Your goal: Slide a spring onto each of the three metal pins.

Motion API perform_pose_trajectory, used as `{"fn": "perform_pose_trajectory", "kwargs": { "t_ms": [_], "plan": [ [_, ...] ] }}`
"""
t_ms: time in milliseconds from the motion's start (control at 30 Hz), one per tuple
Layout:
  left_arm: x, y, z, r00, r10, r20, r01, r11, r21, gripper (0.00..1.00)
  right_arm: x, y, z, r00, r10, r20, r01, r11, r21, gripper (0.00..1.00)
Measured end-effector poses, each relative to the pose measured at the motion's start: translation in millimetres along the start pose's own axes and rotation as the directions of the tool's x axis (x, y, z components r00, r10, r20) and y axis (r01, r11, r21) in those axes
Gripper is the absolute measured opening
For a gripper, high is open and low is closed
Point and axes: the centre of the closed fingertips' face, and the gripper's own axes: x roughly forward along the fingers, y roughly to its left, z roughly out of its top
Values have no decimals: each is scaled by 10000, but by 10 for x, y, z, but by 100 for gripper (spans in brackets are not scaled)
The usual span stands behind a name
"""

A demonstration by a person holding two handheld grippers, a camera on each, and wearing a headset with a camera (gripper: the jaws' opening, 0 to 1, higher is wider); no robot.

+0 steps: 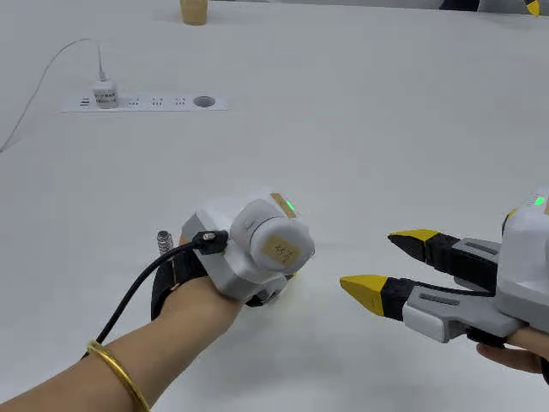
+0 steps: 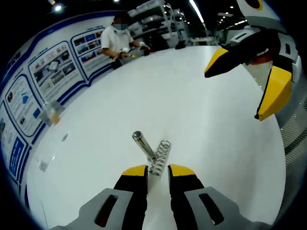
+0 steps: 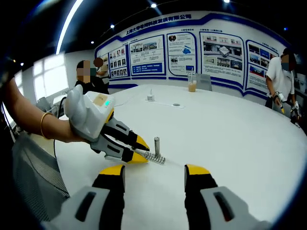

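Observation:
In the left gripper view a steel pin (image 2: 143, 143) stands on the white table with a coil spring (image 2: 159, 157) lying beside it. My left gripper (image 2: 158, 170) is shut on the spring's near end. The right gripper view shows the same pin (image 3: 157, 145) upright, the spring (image 3: 155, 157) low at its foot, and the left gripper (image 3: 145, 152) pinching it. My right gripper (image 3: 156, 171) is open and holds nothing, a short way off; in the head view it (image 1: 366, 259) hovers at the right. The left gripper's body (image 1: 257, 245) hides its jaws there.
A short ribbed metal piece (image 1: 163, 241) stands upright by the left wrist. At the far side are a power strip (image 1: 146, 103) with a plugged charger (image 1: 105, 93) and a cup (image 1: 194, 10). People stand at the table's far edge (image 2: 120, 40).

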Motion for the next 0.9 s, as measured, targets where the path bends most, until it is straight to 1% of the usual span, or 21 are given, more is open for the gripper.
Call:
{"fn": "perform_pose_trajectory", "kwargs": {
  "t_ms": [133,200,333,367,433,633,800,900],
  "plan": [
    [24,8,4,10000,-24,43,25,10000,-29,18,-7,-53,-15,9998,-193,40,192,9998,109,50],
    [40,18,-12,10000,-58,-21,57,10000,-51,16,-8,-68,-21,9997,-254,46,254,9996,160,50],
    [52,-2,-49,9996,-229,-161,228,9997,-44,13,-5,-88,-29,9994,-328,82,325,9989,339,50],
    [50,-4,-45,9997,-229,-130,229,9997,-40,12,-5,-91,-31,9994,-343,81,340,9988,358,50],
    [54,-14,-36,9996,-264,-106,265,9995,153,12,-6,-99,-33,9993,-377,85,373,9986,369,50],
    [63,-73,-5,9990,-441,17,440,9986,289,11,-15,-141,-30,9985,-521,169,510,9969,591,50],
    [38,-132,-9,9981,-608,90,608,9982,1,10,-35,-176,-11,9974,-628,353,590,9932,1000,49],
    [-6,-176,-30,9974,-691,186,696,9972,-275,10,-40,-168,23,9965,-598,585,499,9862,1579,48]
  ]
}}
